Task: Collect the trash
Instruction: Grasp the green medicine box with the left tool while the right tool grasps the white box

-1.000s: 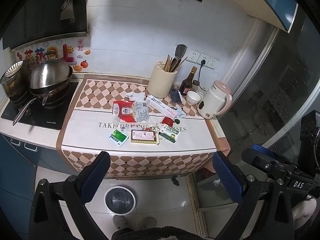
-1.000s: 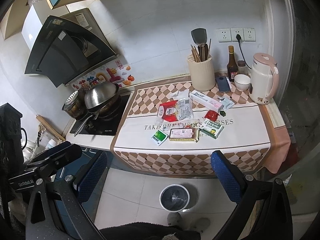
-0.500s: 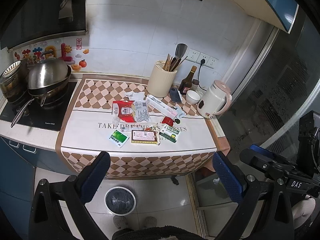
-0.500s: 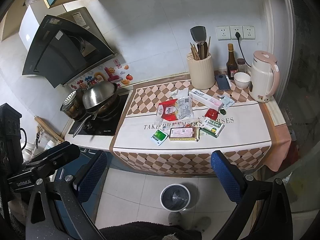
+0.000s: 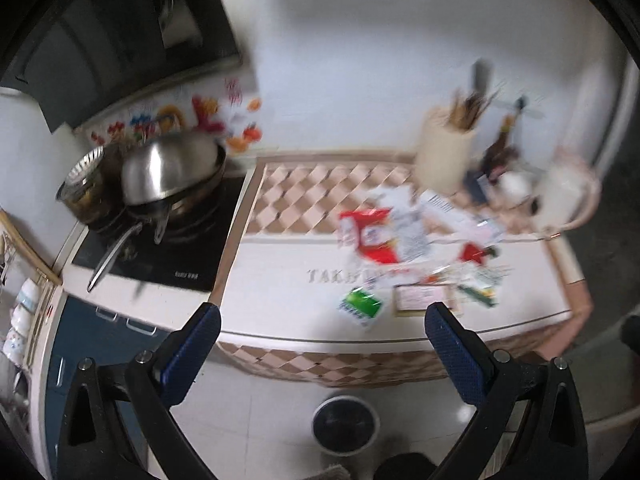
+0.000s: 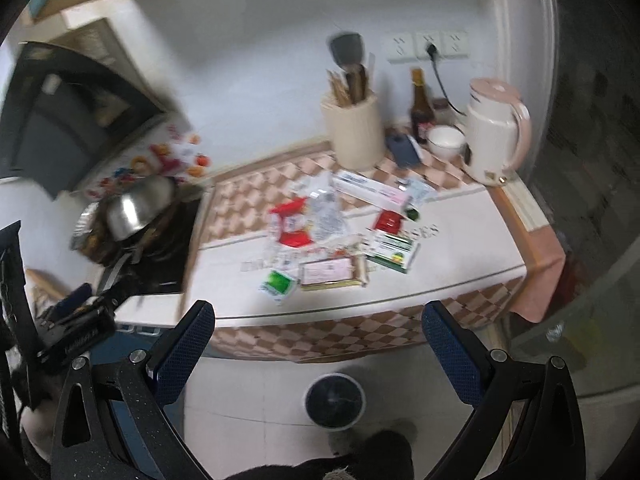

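Observation:
Several wrappers and small boxes lie in a heap on the counter's checked cloth (image 5: 280,288): a red packet (image 5: 370,236), a green-and-white sachet (image 5: 360,306), a pink flat box (image 5: 424,298) and a green box (image 6: 394,250). The same heap shows in the right wrist view, with the red packet (image 6: 292,222) and the sachet (image 6: 278,284). A round bin (image 5: 346,426) stands on the floor below the counter; it also shows in the right wrist view (image 6: 335,400). My left gripper (image 5: 320,352) is open and empty, short of the counter. My right gripper (image 6: 316,348) is open and empty too.
A wok and a pot (image 5: 168,172) sit on the hob at the left. A utensil crock (image 6: 352,132), a dark bottle (image 6: 420,112), a white bowl (image 6: 446,140) and a pale kettle (image 6: 496,132) stand along the back right. The other gripper's body (image 6: 76,328) shows at lower left.
Both views have swung and closed in on the counter, now blurred with motion. The left gripper has shifted left toward the hob. Both grippers stay open and empty.

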{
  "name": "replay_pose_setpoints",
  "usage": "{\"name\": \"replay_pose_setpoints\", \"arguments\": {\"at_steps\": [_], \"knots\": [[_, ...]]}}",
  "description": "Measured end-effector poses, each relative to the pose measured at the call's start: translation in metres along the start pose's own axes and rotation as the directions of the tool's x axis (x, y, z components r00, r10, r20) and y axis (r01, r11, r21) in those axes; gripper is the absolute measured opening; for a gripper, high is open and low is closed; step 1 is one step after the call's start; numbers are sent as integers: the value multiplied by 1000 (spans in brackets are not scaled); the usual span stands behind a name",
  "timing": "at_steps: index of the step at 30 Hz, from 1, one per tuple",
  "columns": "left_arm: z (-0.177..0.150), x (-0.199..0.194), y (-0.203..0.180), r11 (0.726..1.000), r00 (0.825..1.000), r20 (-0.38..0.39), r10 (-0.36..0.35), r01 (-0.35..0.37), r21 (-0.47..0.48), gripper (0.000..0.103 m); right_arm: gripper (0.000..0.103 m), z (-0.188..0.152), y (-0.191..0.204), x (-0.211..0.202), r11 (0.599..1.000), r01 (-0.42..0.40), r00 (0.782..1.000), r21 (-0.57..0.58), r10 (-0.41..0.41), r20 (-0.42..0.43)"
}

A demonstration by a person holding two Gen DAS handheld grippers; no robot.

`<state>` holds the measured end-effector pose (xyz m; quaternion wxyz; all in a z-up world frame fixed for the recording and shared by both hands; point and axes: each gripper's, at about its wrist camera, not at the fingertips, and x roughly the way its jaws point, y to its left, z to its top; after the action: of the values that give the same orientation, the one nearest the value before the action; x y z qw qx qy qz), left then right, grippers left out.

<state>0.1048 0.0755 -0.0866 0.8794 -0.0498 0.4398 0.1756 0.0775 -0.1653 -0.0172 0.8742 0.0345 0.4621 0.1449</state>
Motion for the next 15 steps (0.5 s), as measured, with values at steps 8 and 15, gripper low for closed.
{"name": "replay_pose_setpoints", "arguments": {"at_steps": [8,15], "knots": [[-6,167,-12,994,953,-291,81,-56,94,103,103,47,-45,167,968,213,958,-132,-233,-167],[-29,295,-28,997,812,-583,-24,-21,-70,103,103,78,-87,330,934,217,880,-285,-313,-357]]}}
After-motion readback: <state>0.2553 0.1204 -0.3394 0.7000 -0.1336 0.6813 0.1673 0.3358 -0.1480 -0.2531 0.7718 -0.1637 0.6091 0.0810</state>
